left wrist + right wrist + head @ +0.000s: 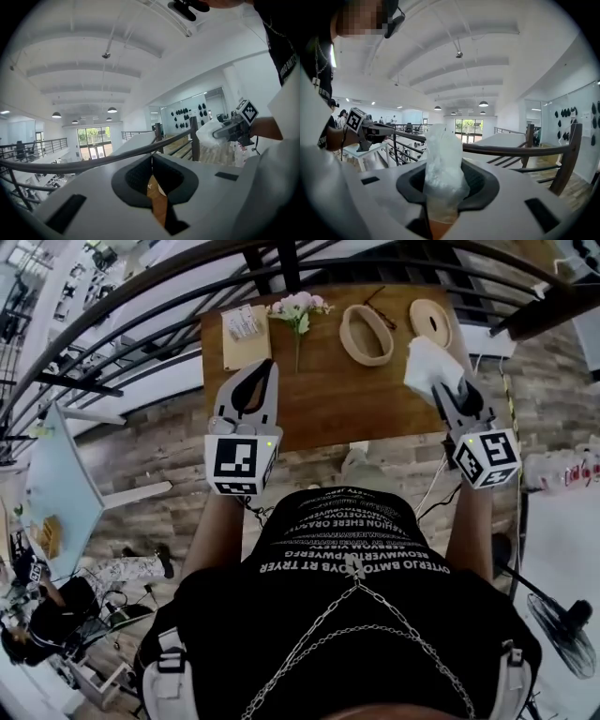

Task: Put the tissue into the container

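Note:
My right gripper (pixel 442 392) is shut on a white tissue (pixel 427 366), held up over the right end of the wooden table (pixel 319 399). In the right gripper view the tissue (pixel 440 168) stands crumpled between the jaws. The oval wooden container (pixel 366 334) lies open on the table, left of the tissue, and its round lid (pixel 430 322) is beside it at the far right. My left gripper (pixel 265 371) hovers over the table's left half with its jaws together and nothing in them. From the left gripper view I see the right gripper (pixel 233 127) and its tissue (pixel 208 134).
A pink flower stem (pixel 298 309) and a flat pack on a wooden board (pixel 244 332) lie at the table's far left. A dark railing (pixel 187 277) curves behind the table. A fan (pixel 567 629) stands on the floor at the right.

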A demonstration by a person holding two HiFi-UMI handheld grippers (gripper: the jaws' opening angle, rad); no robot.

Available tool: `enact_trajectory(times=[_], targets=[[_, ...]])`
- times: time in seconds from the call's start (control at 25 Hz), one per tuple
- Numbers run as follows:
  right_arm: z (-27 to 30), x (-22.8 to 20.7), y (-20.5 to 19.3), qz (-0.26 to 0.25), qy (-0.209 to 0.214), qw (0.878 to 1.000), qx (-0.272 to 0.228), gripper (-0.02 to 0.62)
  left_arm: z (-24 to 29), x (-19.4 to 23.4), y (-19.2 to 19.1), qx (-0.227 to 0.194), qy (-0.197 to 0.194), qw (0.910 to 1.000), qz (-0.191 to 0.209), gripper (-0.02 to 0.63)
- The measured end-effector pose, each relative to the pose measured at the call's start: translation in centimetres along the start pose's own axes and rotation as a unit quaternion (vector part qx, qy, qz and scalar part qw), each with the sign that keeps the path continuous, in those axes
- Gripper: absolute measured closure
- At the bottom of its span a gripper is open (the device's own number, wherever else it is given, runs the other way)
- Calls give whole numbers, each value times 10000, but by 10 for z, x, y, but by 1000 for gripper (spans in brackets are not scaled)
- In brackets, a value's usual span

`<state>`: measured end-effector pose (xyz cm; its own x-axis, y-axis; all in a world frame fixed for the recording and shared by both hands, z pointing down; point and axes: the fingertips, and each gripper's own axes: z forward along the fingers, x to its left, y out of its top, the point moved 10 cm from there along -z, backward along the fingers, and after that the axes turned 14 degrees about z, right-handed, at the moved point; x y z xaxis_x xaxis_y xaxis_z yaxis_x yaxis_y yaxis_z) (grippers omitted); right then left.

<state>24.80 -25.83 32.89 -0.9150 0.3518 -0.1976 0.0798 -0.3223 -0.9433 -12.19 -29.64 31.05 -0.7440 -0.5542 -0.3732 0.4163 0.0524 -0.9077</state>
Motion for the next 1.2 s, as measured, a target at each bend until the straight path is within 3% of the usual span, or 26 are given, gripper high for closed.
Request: enact_trajectory(times=[0.32,0.64,0.92,1.2], targets=[[82,-81,-7,147,260,9986,443,460,79,5,14,155,115,9995,-250,577],[170,-147,-55,384,577,9899,1234,460,137,-3,5,543,188,9980,-268,577],[243,-178,-106,399,781,9790,1843,460,165,-4,-16,924,325,9943,-412,577],[302,-178,-173,287,1022,9569,2703,460,176,-13,-30,1287,326,9898,-514,577]])
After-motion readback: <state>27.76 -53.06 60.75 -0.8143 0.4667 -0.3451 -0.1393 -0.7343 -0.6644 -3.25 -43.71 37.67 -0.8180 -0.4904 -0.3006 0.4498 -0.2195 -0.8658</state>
